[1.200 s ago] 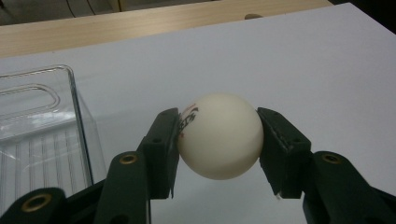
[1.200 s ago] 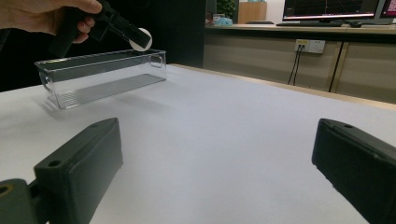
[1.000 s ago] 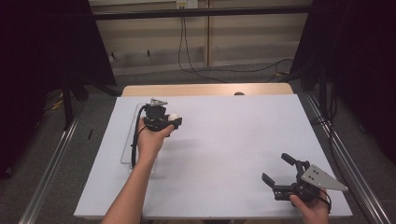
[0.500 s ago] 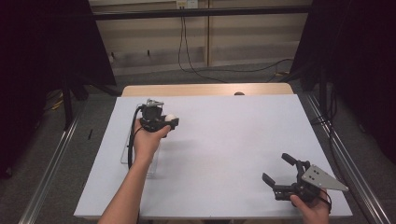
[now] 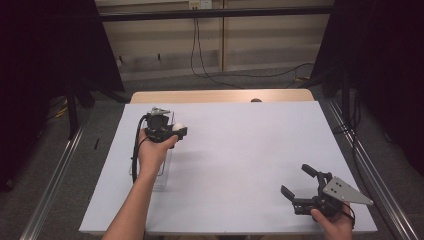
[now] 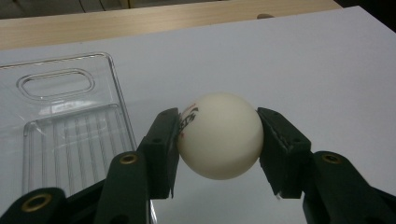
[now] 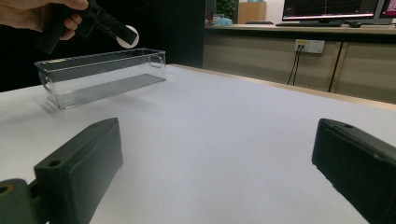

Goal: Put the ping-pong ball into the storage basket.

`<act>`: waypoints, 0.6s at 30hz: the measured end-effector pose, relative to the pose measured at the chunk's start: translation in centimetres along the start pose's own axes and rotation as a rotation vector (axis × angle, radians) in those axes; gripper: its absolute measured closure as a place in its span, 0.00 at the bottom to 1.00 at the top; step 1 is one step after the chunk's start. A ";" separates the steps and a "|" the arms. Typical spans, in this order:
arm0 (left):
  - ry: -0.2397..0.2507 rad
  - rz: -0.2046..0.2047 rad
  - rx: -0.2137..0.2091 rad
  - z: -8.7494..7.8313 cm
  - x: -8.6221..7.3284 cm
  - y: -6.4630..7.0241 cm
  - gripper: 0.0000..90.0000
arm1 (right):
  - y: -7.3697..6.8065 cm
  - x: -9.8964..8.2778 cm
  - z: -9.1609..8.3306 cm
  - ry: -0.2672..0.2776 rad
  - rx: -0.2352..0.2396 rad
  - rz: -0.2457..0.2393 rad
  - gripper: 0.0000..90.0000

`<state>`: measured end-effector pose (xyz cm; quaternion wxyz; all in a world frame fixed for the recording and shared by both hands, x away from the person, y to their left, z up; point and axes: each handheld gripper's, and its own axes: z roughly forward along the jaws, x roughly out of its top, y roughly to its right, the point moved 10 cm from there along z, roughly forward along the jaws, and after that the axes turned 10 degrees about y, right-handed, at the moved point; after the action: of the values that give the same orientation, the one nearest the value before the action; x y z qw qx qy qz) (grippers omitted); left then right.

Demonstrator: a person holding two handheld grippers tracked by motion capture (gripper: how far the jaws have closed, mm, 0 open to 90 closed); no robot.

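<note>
Left gripper [image 6: 219, 140]: pinching the white ball [image 6: 218, 135] between its two black jaws, one pad pressing at the ball's nine o'clock and the other at its three o'clock in the left gripper view.

Ball, place: hanging in the air in that grip, clear of the table [image 5: 250, 150]; in the high view it is sitting at about ten o'clock from the table's middle, just beside the far end of the clear plastic bin [image 6: 60, 130] and seemingly not yet over its opening.

Ball, handling: looking like a table-tennis ball with small printed lettering, so I judge it very light, hollow, smooth and stiff, and liable to dent under a hard squeeze. Being round and slick, it is likely to squirt out if the pads are sitting off its widest line.

Where to hold: across the full width, as the pads are doing now, with gentle pressure.

Bin: lying lengthwise near the table's left edge, open on top, ribbed floor, a slot handle in its end wall; nothing is showing inside it. Dropped from height, the ball would probably bounce out of it.

Right gripper [image 5: 305, 192]: resting at about five o'clock on the table, its jaws spread wide and gripping nothing, well apart from ball and bin.
</note>
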<state>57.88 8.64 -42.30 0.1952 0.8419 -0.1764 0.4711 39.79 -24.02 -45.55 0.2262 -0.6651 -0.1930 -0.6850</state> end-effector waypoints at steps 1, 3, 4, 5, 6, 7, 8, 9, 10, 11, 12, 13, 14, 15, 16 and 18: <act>-0.013 0.019 -0.005 -0.2 -0.1 -0.2 0.57 | 0.0 0.0 0.0 0.000 -0.001 0.001 0.01; -0.014 0.016 -0.001 -0.2 -0.1 -0.2 0.57 | 0.0 0.0 0.0 -0.001 0.000 -0.001 0.01; -0.010 0.009 -0.002 -0.2 -0.1 -0.1 0.57 | 0.0 0.0 -0.1 -0.001 0.002 -0.004 0.01; -0.024 0.028 -0.004 -0.4 -0.2 -0.3 0.57 | 0.0 0.0 0.0 0.001 -0.002 0.001 0.01; -0.020 0.023 -0.001 -0.4 -0.2 -0.3 0.57 | 0.0 0.0 0.0 0.000 -0.001 0.000 0.01; -0.021 0.023 -0.002 -0.4 -0.2 -0.3 0.57 | 0.0 0.0 0.0 -0.001 -0.001 0.002 0.01; -0.019 0.019 -0.006 -0.4 -0.2 -0.3 0.57 | 0.0 0.0 0.0 -0.001 -0.001 0.002 0.01; -0.012 0.014 -0.005 -0.4 -0.2 -0.3 0.57 | 0.0 0.0 0.0 0.000 0.000 -0.003 0.01; -0.006 0.003 -0.003 -0.4 -0.1 -0.2 0.57 | 0.0 0.0 0.0 0.001 -0.002 0.000 0.01; 0.003 -0.005 0.002 -0.4 -0.1 -0.2 0.57 | 0.0 0.0 0.0 0.001 -0.003 0.000 0.01; 0.002 0.000 0.006 -0.4 -0.1 -0.3 0.57 | 0.0 0.0 0.0 -0.001 -0.001 0.002 0.01; -0.004 0.010 0.012 -0.5 -0.1 -0.5 0.57 | 0.0 0.0 0.0 0.000 -0.001 0.000 0.01; -0.016 0.020 0.008 -0.6 -0.2 -0.6 0.57 | 0.0 0.0 0.0 0.000 -0.001 0.000 0.01; -0.009 0.007 0.004 -0.5 -0.2 -0.5 0.57 | 0.0 0.0 0.0 0.000 -0.001 0.000 0.01; -0.018 0.022 0.010 -0.7 -0.2 -0.7 0.57 | 0.0 0.0 0.0 0.000 -0.001 0.000 0.01; -0.006 0.004 0.006 -0.6 -0.1 -0.6 0.57 | 0.0 0.1 0.0 0.003 -0.007 0.008 0.01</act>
<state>57.66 9.48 -42.23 0.1913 0.8435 -0.1771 0.4695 39.77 -24.07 -45.47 0.2268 -0.6655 -0.1876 -0.6859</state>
